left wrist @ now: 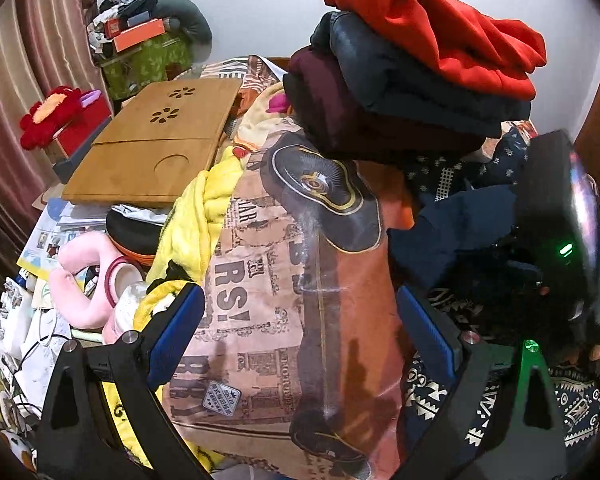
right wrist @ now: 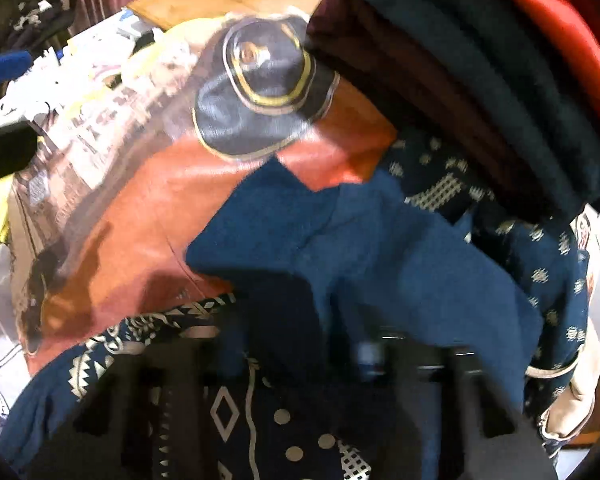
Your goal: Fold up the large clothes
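We logged our left hand-held gripper agape, empty, over the printed bedspread; our right hand-held gripper pinched shut on the navy patterned garment, lying at five o'clock.

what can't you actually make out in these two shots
- Right wrist view: the right gripper is dark and motion-blurred; whether its pads pinch the navy patterned garment is unclear.
- Left wrist view: the right gripper's body hides much of that garment.
- Both views: the bottom of the folded clothes stack is hidden by the garment.
- Left wrist view: the left gripper stands open over the printed bedcover; its lower edge is cut off.
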A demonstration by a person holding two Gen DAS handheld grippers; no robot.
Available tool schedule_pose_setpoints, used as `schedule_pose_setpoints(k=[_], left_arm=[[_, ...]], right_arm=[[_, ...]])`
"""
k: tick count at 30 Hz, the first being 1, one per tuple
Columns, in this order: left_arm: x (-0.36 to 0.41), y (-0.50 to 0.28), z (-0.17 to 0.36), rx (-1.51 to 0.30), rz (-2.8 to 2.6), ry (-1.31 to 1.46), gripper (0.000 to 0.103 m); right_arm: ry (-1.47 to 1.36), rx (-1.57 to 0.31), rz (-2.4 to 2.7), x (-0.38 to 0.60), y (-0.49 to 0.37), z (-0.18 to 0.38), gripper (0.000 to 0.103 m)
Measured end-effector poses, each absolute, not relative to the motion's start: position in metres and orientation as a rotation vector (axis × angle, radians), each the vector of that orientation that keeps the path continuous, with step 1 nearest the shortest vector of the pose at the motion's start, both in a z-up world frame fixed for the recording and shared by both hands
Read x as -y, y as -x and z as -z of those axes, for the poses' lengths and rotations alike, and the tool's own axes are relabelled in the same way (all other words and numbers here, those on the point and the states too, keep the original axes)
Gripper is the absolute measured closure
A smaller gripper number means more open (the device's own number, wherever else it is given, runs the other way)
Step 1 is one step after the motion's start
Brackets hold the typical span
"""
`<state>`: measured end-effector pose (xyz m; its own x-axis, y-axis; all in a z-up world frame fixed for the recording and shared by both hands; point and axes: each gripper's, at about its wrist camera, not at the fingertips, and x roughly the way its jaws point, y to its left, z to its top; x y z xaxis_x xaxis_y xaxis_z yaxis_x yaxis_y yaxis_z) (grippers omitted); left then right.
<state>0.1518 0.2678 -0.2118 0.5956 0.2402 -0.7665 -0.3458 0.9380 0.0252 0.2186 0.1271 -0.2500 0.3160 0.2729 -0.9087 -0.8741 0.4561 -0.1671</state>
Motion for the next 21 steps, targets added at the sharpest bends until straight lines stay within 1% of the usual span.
schedule_pose_setpoints(k=[3, 7, 11, 14, 21], left_arm=[[-0.265, -0.151, 0.209, -0.867, -0.342, 0.120, 0.006], [-0.258, -0.149, 0.208, -0.871, -0.337, 0.120, 0.006], [-0.247, -0.149, 0.215, -0.894, -0.308, 0.135, 0.006], [-0.230, -0.154, 0.227, -0.932, -0.281, 0.112, 0.006], [-0.184, -0.187, 0.265, -1.045, -0.232, -0.001, 0.006]], right_arm=[[0.654, -0.917, -0.862, -0.111, -0.219, 0.228, 0.091], [0.526, -0.918, -0.800, -0.087, -0.232, 0.198, 0.091], [0.443, -0.846, -0.755, -0.060, -0.243, 0.157, 0.091], [0.365, -0.803, -0.738, -0.033, -0.249, 0.123, 0.091], [0.220, -0.681, -0.661, 0.019, -0.252, 0.068, 0.091]])
